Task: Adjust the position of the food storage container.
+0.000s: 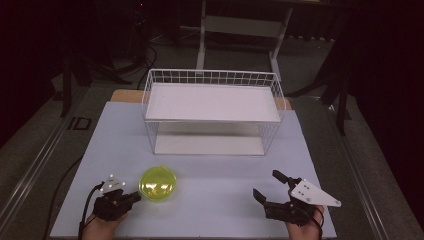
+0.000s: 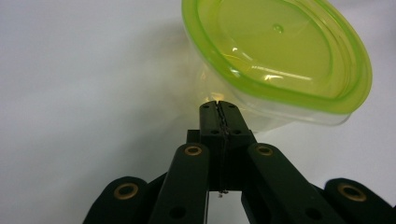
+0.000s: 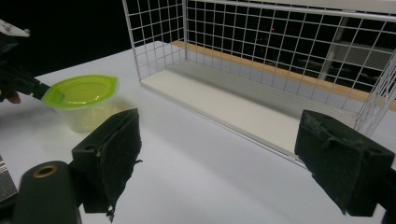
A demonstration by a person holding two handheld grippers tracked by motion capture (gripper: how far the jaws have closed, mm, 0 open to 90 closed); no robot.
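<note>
Translucent green-lidded tub (image 2: 280,65), matte black left gripper (image 2: 218,106)

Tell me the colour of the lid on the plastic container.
Translucent yellow-green lid; clearest in the left gripper view.

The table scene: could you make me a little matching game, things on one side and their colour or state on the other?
Things:
1. container lid
2. wire rack
3. left gripper
4. right gripper

States:
A. jaws wide apart, nothing between them
B. white, two shelves
C. jaws shut together, tips at the lid's edge
D. translucent yellow-green

Pairs: 1-D, 2-B, 3-C, 4-A
</note>
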